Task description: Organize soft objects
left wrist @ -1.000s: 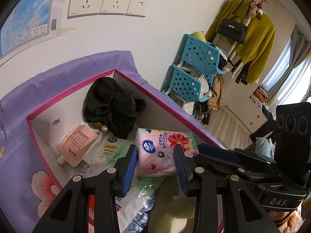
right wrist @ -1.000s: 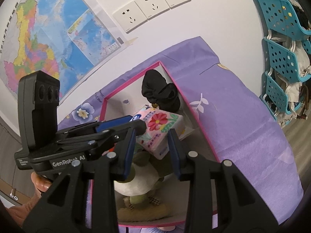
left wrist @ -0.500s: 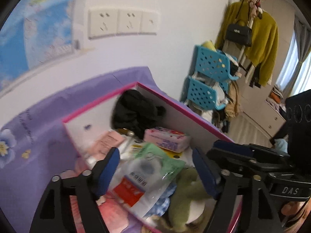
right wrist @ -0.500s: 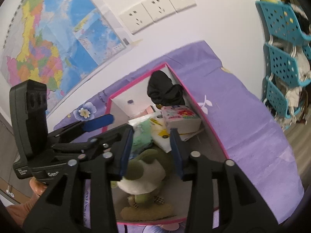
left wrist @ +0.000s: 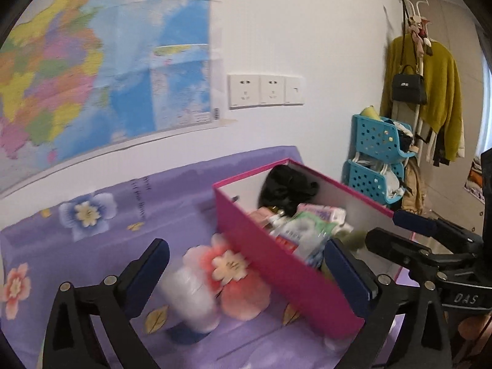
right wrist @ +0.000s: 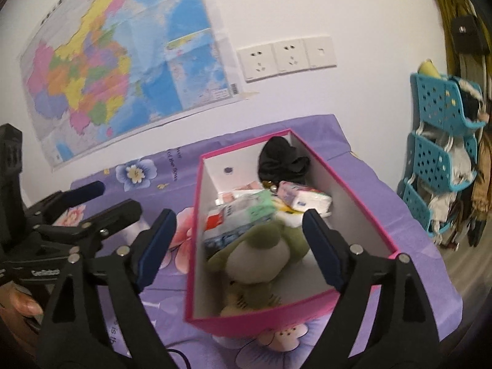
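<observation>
Roll: whitish soft roll lying on the purple sheet just left of the pink box, between the left claw's fingers in its view; blurry, can't tell exactly what it is
Handling: my guess is light and squishy, maybe slick if that's a plastic wrap, so take it across the middle and go gentle
Left claw: wide open, holding nothing, hovering above the roll
Right claw: also spread wide and empty, over the box
Box contents: green plush at the near end, tissue pack, a few pouches, black cloth at the far end, pretty full already
In the way: box wall sits close beside the roll, so the right finger could clip it on the way down
Around: map and sockets on the wall, blue rack off to the right
</observation>
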The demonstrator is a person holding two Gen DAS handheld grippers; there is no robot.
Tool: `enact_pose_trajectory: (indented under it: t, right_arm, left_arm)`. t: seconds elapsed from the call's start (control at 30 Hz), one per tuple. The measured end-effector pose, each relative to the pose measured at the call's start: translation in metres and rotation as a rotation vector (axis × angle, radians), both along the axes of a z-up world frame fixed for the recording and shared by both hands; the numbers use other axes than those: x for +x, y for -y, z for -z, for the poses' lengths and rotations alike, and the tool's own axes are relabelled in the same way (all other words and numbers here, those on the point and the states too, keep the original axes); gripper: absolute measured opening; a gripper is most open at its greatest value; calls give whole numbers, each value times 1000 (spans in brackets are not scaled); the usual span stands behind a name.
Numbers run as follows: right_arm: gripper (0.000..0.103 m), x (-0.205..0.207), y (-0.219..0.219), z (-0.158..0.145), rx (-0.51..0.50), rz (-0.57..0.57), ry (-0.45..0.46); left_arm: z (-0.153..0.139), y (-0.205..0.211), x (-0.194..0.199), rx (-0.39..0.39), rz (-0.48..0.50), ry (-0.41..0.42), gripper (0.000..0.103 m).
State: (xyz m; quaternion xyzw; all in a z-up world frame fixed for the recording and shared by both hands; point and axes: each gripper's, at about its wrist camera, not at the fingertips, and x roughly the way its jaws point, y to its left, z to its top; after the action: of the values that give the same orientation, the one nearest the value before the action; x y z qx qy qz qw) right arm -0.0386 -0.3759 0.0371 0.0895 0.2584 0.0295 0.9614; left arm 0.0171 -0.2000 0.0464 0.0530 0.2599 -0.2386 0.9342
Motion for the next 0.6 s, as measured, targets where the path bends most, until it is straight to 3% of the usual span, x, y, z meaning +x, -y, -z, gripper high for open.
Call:
enact_pose_trajectory:
  t: [0.2, 0.6]
  right_arm:
    - [85, -14, -34, 13, -57, -5, 4]
    - [85, -42, -64, 29, -122, 30, 20]
  left_arm:
    - [8, -30, -23, -3, -73, 25, 103]
    - [30, -58, -49, -43, -127, -20, 103]
